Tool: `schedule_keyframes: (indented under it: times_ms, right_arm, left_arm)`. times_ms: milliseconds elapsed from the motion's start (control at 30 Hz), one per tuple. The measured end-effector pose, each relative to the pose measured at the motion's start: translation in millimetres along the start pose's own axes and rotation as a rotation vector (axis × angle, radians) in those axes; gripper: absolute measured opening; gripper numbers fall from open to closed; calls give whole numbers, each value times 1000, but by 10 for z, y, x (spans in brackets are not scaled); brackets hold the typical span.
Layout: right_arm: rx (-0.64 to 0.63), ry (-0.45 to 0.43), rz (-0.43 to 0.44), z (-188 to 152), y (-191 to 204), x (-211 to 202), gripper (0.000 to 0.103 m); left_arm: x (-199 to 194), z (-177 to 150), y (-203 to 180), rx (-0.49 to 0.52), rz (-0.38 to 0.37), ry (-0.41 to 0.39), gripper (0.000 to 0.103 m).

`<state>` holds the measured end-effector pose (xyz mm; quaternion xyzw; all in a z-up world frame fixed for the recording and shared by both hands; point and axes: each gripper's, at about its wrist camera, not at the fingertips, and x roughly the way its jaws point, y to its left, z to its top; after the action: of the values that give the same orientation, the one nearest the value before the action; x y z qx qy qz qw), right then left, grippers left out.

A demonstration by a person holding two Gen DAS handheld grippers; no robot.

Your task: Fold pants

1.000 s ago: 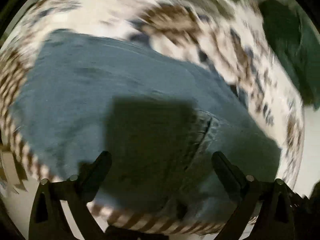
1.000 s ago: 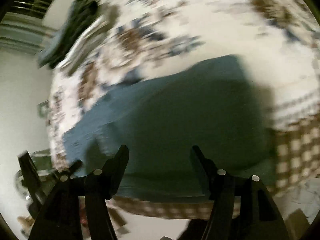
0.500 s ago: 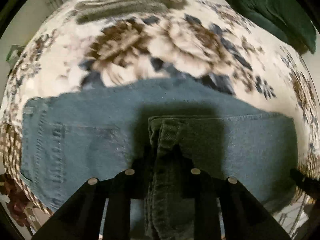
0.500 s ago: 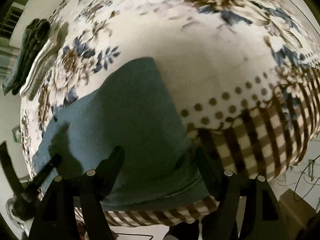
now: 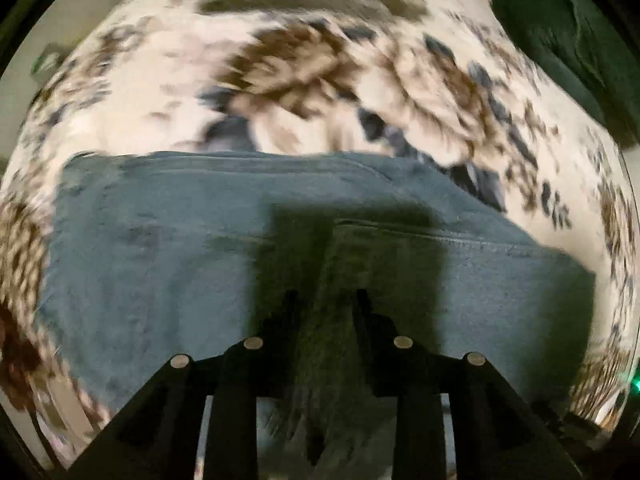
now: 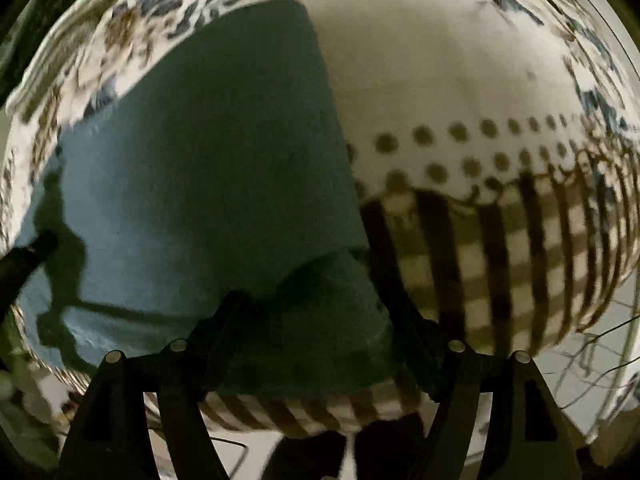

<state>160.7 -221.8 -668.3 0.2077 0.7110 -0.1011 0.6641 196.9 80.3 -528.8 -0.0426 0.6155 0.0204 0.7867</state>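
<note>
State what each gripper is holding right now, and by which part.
The left gripper pinches a bunched fold of the jeans. The right gripper is open astride the jeans' corner, gripping nothing.

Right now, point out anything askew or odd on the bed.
Nothing damaged or spilled. The jeans lie folded on the bedspread; the left gripper pinches a bunched ridge of denim, so that edge is rumpled. The right gripper straddles a lifted corner, jaws apart.
</note>
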Motion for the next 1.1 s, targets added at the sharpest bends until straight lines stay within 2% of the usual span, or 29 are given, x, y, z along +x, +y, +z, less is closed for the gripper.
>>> schedule_keyframes:
  times_ms: [67, 133, 200, 267, 300, 367, 433, 467, 500, 533, 567, 600, 700, 767, 833, 867, 933, 967, 1033, 1100]
  right_arm:
    - [-43, 21, -33, -62, 38, -25, 76]
    - [-60, 43, -48, -110, 66, -17, 76]
    - [-50, 50, -56, -138, 88, -52, 76]
    - [-43, -1, -91, -133, 160, -220, 76]
    - [-45, -50, -71, -142, 220, -355, 76]
    - [-50, -117, 17, -167, 390, -560, 76]
    - [-81, -88, 119, -172, 636, -541, 76]
    - [-97, -63, 154, -172, 750, -466, 71]
    - [-117, -39, 174, -164, 879, -360, 59]
    - [-139, -5, 180, -185, 1001, -198, 53]
    - [-150, 23, 171, -189, 1039, -88, 42]
    - [-163, 51, 149, -217, 1097, 24, 39]
    - [-204, 17, 122, -410, 1142, 20, 39]
    - [-209, 18, 128, -557, 1100, -23, 39]
    - [-204, 33, 119, -648, 1052, -9, 39]
    - [-196, 38, 123, -627, 1017, -4, 39]
    - [-157, 43, 113, -604, 983, -71, 39]
    - [-143, 29, 97, -554, 951, -116, 39]
    - [-130, -24, 37, -416, 838, -227, 43]
    - [-117, -18, -35, -347, 767, -176, 47]
  left_arm:
    - [-158, -67, 22, -43, -31, -17, 28]
    - [-174, -167, -36, -38, -41, 0, 30]
    - [6, -290, -134, -2, -26, 69, 30]
    - [212, -421, -183, 43, 18, 132, 30]
    - [240, -520, -174, 77, 56, 131, 30]
    - [197, -610, -105, 72, 30, 128, 34]
    - [131, -693, -33, 70, 8, 128, 35]
    - [99, -706, -7, 60, 3, 137, 35]
    - [59, -700, 9, 48, 2, 139, 35]
    - [8, -677, 12, 35, -1, 138, 35]
    - [-65, -636, 8, 22, 0, 132, 35]
    - [-151, -581, -4, 5, 3, 115, 34]
    - [-324, -415, -111, -15, -22, 46, 35]
    - [-254, -371, -214, 10, -23, 53, 35]
    - [-36, -442, -318, 63, 20, 94, 35]
    - [99, -503, -328, 87, 48, 120, 35]
    - [243, -550, -283, 111, 95, 120, 36]
    - [273, -574, -222, 101, 93, 120, 40]
    - [300, -599, -120, 65, 50, 123, 40]
    - [299, -620, -87, 63, 36, 120, 40]
